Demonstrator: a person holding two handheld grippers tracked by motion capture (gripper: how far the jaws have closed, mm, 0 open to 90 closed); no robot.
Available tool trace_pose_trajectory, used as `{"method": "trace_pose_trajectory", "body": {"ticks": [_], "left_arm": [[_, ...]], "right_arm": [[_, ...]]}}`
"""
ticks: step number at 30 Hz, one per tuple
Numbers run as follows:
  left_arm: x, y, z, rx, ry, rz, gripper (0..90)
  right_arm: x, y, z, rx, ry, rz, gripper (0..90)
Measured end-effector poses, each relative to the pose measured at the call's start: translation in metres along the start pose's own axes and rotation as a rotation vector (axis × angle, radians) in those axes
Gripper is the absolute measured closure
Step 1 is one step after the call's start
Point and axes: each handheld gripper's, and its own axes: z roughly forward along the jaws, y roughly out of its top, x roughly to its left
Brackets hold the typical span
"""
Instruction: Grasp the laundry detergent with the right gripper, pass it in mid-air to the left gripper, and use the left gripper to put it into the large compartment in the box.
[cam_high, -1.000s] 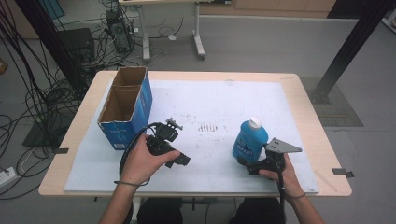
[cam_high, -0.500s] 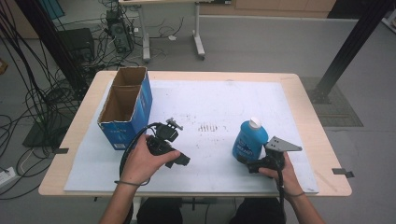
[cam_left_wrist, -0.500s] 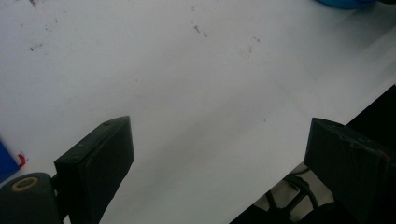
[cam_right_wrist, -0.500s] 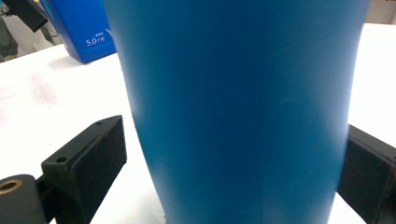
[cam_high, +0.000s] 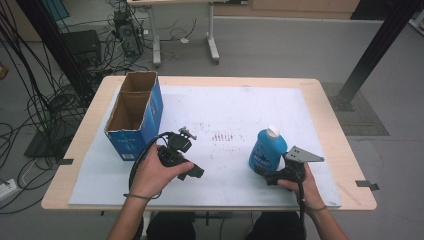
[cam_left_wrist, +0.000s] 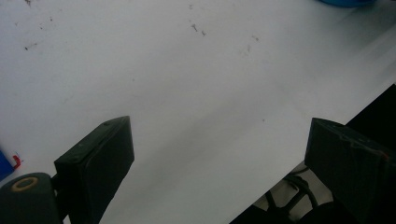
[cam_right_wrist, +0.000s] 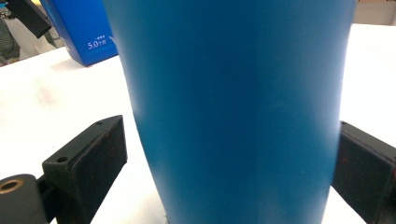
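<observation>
A blue bottle (cam_high: 267, 151) with a white cap stands upright on the white mat (cam_high: 225, 107), right of centre. My right gripper (cam_high: 266, 175) is open just in front of it, near the bottle's base. In the right gripper view the bottle (cam_right_wrist: 233, 93) stands between the jaws of the gripper (cam_right_wrist: 229, 135), with a thin gap at the left jaw and the right jaw at its edge. My left gripper (cam_high: 196, 172) is held at the front left, open, its jaws (cam_left_wrist: 217, 140) over bare mat with nothing between them.
An open blue cardboard box (cam_high: 134, 115) stands at the left side of the mat, and its blue wall (cam_right_wrist: 88, 32) also shows behind the bottle. The wooden table edge (cam_high: 210, 205) runs close to both hands. Cables and a desk frame lie on the floor beyond.
</observation>
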Motion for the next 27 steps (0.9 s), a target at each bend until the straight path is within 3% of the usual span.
{"method": "trace_pose_trajectory", "body": {"ticks": [27], "left_arm": [[-0.0011,0.0001,-0.0008,0.000,0.001,0.001,8.5]], "right_arm": [[-0.0007,0.0013,-0.0014,0.000,0.002,-0.005,4.8]]}}
